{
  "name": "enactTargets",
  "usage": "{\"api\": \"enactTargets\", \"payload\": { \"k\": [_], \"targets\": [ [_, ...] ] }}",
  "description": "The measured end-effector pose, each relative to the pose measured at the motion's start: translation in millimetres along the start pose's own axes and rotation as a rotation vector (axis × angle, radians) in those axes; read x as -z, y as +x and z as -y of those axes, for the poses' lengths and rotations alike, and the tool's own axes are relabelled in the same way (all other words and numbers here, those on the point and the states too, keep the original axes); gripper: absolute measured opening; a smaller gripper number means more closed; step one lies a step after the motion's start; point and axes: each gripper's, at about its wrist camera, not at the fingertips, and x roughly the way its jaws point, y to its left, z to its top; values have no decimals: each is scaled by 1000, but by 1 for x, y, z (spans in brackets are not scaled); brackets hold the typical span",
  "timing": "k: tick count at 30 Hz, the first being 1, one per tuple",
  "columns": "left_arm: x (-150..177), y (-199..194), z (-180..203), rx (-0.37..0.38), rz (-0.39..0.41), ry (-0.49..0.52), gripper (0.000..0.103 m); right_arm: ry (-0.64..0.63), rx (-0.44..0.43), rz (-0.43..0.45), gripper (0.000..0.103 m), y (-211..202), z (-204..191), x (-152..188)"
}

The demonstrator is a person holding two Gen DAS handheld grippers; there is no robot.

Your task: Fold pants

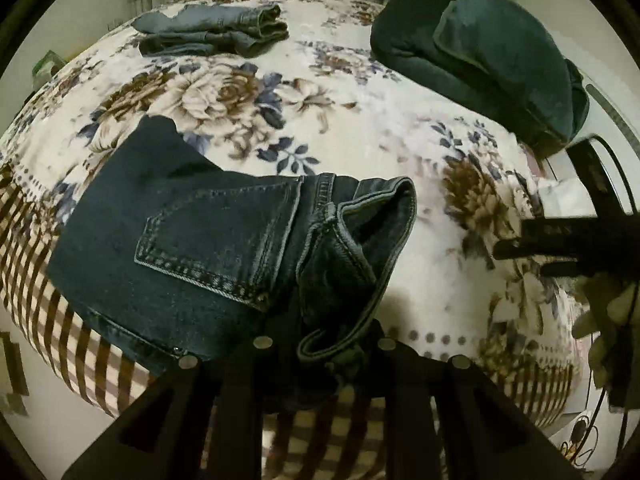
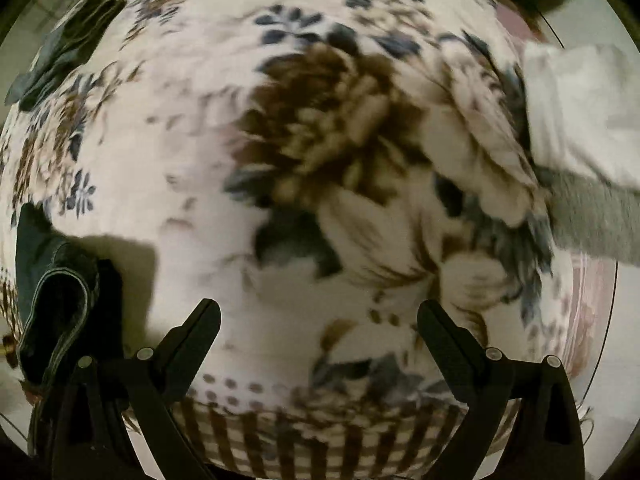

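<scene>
On the blurred floral blanket (image 2: 224,216), left gripper (image 1: 324,344) pinches the jeans (image 1: 192,240), fingertips hidden; right gripper (image 2: 319,320) spread.

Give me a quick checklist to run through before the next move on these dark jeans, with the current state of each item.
1. Left gripper has the dark jeans: ok, its jaws are closed on the waistband fabric.
2. Right gripper free to take a second hold: ok, jaws wide apart, nothing between them.
3. Right gripper lined up with the jeans: not ok, it faces bare floral blanket; the jeans sit at its far left.
4. Jeans lying flat: not ok, the waistband is bunched and gaping.
5. Room to fold: ok, the folded blue jeans and the dark green pile lie at the far side.
6. Leg ends aligned: cannot tell, hidden.
</scene>
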Motion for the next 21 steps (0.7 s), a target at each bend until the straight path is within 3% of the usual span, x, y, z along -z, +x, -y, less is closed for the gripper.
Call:
{"api": "enactTargets", "payload": {
  "k": [6, 8, 9, 10, 14, 17, 21],
  "targets": [
    [-6, 1, 7, -24, -97, -25, 25, 42, -65, -24, 100, 8, 7, 11],
    [-7, -1, 11, -20, -117, -20, 44, 44, -86, -26, 100, 9, 3, 17],
    [-9, -5, 12, -18, -125, -25, 72, 48, -107, -26, 100, 9, 0, 19],
    [-10, -8, 12, -16, -126, -28, 90, 51, -123, -27, 100, 8, -2, 21],
    [-21, -32, 11, -26, -103, -30, 91, 69, -215, -23, 100, 3, -13, 26],
    [-32, -48, -7, -65, -89, -50, 91, 97, -365, -13, 100, -3, -27, 28],
    [-52, -54, -67, -150, -65, -106, 91, 140, -594, -97, 101, 20, -62, 35]
  ]
}}
